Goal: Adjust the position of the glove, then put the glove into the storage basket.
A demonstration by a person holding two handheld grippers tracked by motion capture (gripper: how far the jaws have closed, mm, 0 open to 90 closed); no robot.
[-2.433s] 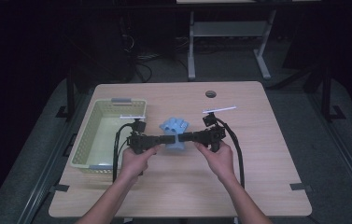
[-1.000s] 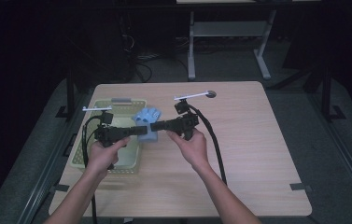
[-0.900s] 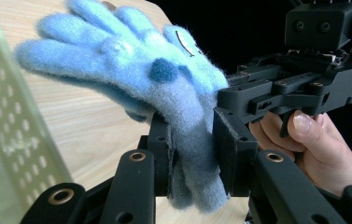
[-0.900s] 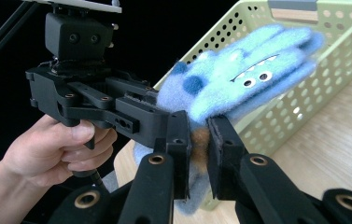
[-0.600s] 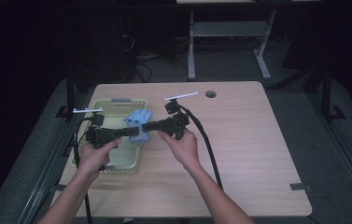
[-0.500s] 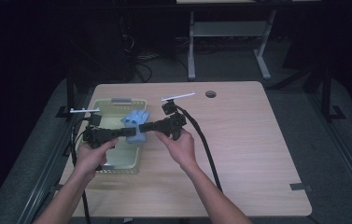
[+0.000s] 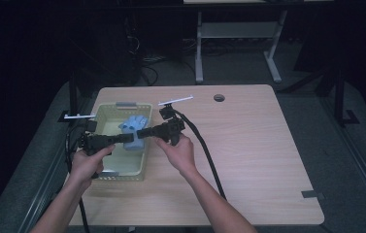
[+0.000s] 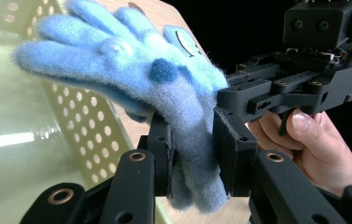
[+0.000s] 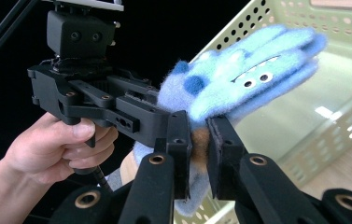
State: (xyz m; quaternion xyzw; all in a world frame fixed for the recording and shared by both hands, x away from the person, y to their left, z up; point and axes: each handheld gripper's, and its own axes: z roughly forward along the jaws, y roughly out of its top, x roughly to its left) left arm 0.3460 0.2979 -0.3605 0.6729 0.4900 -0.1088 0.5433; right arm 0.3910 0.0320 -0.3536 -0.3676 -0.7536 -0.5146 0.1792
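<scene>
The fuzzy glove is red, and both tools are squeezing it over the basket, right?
Not quite: the glove is blue, not red, as the left gripper view shows. Both tools, left and right, do squeeze it over the basket.

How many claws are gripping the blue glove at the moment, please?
2: the left claw and the right claw both pinch the blue glove over the basket.

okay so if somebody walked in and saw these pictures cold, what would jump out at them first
Probably the fuzzy blue glove, pinched from both sides by the left gripper and the right gripper and held over the pale green basket at the table's left end. Close up, it has darker blue spots and a cartoon face.
</scene>
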